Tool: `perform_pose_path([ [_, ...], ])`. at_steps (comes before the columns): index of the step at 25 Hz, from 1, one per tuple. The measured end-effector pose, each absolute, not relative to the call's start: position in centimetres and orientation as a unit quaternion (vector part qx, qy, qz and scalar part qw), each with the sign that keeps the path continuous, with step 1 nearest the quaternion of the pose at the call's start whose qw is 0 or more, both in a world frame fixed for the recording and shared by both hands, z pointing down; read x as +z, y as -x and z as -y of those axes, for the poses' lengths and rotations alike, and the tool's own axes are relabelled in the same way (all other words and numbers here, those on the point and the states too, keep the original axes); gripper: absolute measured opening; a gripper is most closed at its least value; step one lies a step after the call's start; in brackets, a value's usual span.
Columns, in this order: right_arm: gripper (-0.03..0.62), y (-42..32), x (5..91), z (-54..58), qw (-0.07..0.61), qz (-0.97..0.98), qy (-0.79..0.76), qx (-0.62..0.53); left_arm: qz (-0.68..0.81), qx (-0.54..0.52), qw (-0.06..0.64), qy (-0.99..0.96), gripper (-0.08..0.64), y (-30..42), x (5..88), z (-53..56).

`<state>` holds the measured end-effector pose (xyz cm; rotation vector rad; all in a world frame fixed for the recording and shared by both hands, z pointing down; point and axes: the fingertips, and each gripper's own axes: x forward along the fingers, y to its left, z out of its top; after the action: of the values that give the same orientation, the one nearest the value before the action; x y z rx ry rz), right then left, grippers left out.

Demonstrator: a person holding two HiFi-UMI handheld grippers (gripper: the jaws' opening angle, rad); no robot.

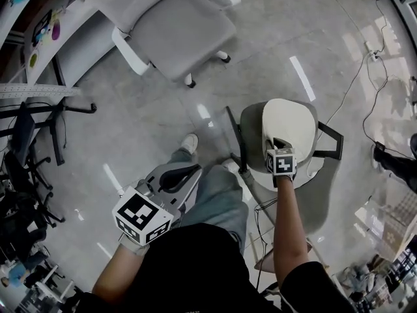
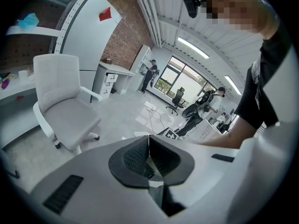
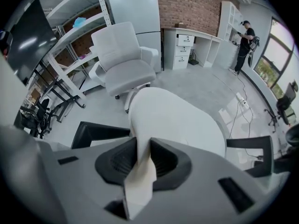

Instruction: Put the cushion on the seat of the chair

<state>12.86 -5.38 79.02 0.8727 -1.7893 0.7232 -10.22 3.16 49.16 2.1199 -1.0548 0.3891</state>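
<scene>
A cream cushion (image 1: 287,119) lies over the seat of a grey chair (image 1: 251,126) with black armrests. My right gripper (image 1: 279,150) points steeply down at the cushion's near edge, under its marker cube. In the right gripper view a fold of the cushion (image 3: 177,120) runs up between the two pads, and my right gripper (image 3: 142,146) is shut on it. One black armrest (image 3: 100,132) shows at the left. My left gripper (image 1: 189,171) hangs at the lower left, away from the chair. In its own view the left gripper (image 2: 148,143) is shut with nothing in it.
A white office chair (image 1: 182,25) stands on the grey floor beyond, also in the side views as the white chair (image 2: 65,111) (image 3: 126,64). Black chairs and frames (image 1: 26,142) crowd the left. Cables (image 1: 365,77) trail at right. People (image 2: 205,106) stand far off.
</scene>
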Motion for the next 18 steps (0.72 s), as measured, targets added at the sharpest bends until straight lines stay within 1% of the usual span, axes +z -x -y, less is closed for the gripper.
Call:
perform_pose_path([
  [18,0.109,-10.7,86.8,2.9,0.547,0.716,-0.303,0.311,0.433,0.155,0.387,-0.799,0.012,13.0,51.1,-3.6],
])
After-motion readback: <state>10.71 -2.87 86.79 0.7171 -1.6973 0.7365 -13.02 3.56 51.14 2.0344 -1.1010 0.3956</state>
